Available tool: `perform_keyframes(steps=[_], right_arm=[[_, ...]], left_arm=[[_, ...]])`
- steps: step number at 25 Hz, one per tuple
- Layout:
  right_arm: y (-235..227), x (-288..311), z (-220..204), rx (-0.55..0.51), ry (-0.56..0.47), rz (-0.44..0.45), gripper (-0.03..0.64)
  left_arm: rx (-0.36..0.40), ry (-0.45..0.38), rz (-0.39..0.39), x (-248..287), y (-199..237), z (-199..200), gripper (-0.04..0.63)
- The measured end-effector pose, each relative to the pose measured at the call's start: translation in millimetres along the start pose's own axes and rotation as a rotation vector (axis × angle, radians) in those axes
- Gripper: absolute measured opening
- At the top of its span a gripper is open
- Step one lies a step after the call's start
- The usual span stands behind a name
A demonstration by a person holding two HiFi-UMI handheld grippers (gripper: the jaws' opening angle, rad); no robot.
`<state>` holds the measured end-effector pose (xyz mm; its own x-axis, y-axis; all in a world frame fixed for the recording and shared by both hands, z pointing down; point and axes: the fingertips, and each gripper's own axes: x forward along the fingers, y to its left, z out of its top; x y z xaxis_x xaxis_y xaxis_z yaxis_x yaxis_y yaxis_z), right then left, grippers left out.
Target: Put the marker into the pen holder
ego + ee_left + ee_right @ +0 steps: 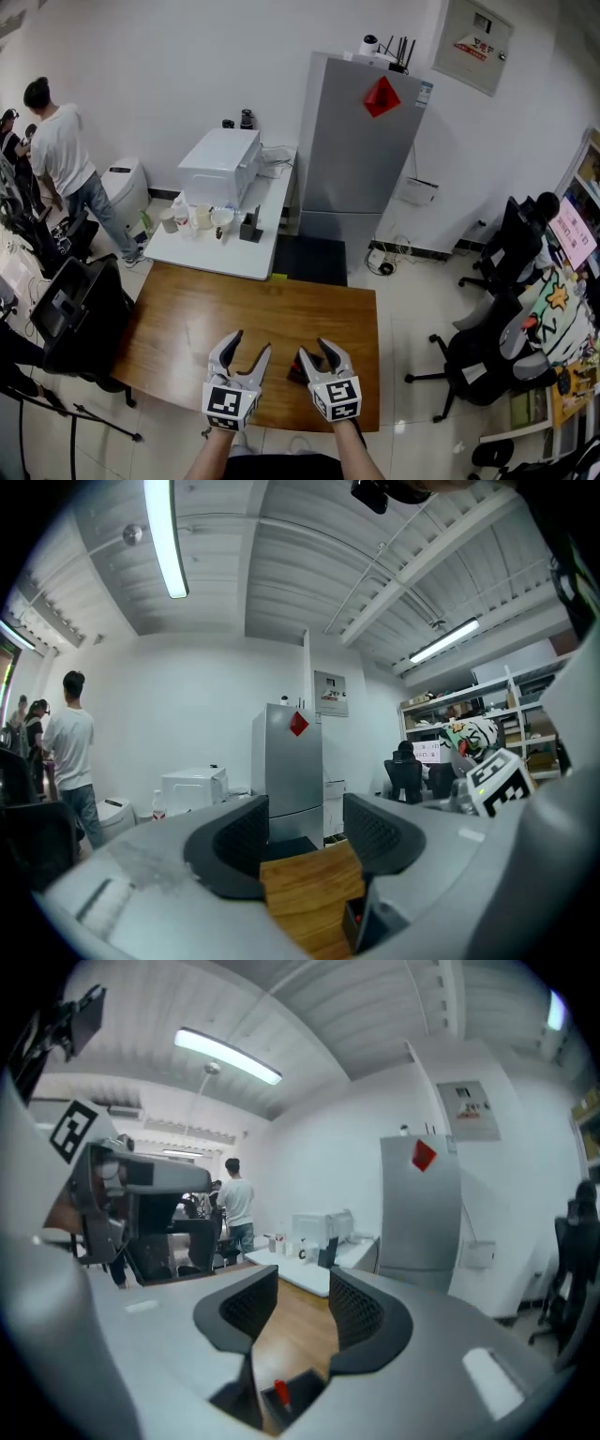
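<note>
On the wooden table [281, 314], near its front edge, a small black pen holder [297, 372] stands between my two grippers. A red marker [280, 1393] stands in the pen holder [298, 1393], just below and behind the right jaws. The left gripper view catches the same holder [360, 922] at its lower right, with a bit of red inside. My left gripper [251, 341] hangs open over bare wood, nothing between its pads [242, 841]. My right gripper [313, 349] is open too, its pads apart and empty, right over the holder.
Beyond the wooden table stands a white table [225, 239] with a white appliance [219, 167], cups and bottles. A grey fridge [356, 150] is behind it. Black office chairs [473, 361] stand at the right, a black chair [80, 314] at the left. A person [66, 159] stands far left.
</note>
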<state>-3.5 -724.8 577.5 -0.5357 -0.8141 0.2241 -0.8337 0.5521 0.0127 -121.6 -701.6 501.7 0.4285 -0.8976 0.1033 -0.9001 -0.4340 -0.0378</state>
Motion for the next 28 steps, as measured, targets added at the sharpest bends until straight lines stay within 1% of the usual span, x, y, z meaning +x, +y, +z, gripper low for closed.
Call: perform_keyframes(steps=[1,2,3,4,6,8,9,10,13,14,15,17,19,21,24,26,28], right_arm=[[1,-7,20,-0.050,-0.029,0.000,0.187],[0,-15,38,-0.080,-0.060,-0.005,0.259],[-4,-23,55,-0.082,-0.096,-0.014,0.310],[-10,-33,68,-0.062,-0.134,-0.026,0.317],[-23,-51,85,0.001,-0.203,-0.053,0.318],[-33,-64,90,0.033,-0.236,-0.071,0.318],[-34,-69,90,0.026,-0.242,-0.073,0.318],[-33,-74,91,-0.001,-0.254,-0.070,0.318],[-17,-87,99,-0.147,-0.309,-0.056,0.319],[-12,-91,100,-0.163,-0.311,-0.054,0.334],[-8,-95,99,-0.152,-0.309,-0.052,0.342],[-5,-103,97,-0.085,-0.302,-0.043,0.345],[1,-111,98,-0.006,-0.320,-0.024,0.347],[10,-122,103,0.044,-0.356,-0.023,0.347],[30,-140,98,0.031,-0.348,-0.059,0.353],[45,-147,89,0.034,-0.313,-0.071,0.358],[61,-156,77,0.046,-0.272,-0.082,0.359]], left_arm=[[-0.007,-0.008,0.012,-2,-1,5,0.247],[-0.009,-0.019,0.028,-5,-2,11,0.247],[-0.009,-0.035,0.048,-8,-4,18,0.247],[-0.015,-0.056,0.069,-11,-7,26,0.247],[-0.028,-0.090,0.107,-18,-14,39,0.247],[-0.015,-0.077,0.136,-25,-21,39,0.249],[-0.011,-0.067,0.151,-28,-25,36,0.258],[-0.012,-0.056,0.166,-33,-29,31,0.262],[-0.028,-0.005,0.193,-47,-40,14,0.286],[-0.036,0.005,0.196,-52,-42,11,0.305],[-0.036,0.014,0.196,-57,-44,10,0.310],[-0.019,0.025,0.187,-66,-45,14,0.316],[-0.008,0.014,0.179,-74,-43,20,0.318],[-0.022,-0.008,0.174,-84,-40,24,0.319],[-0.037,-0.032,0.157,-106,-43,25,0.324],[-0.044,-0.050,0.133,-128,-47,26,0.325],[-0.046,-0.045,0.117,-156,-45,21,0.325]])
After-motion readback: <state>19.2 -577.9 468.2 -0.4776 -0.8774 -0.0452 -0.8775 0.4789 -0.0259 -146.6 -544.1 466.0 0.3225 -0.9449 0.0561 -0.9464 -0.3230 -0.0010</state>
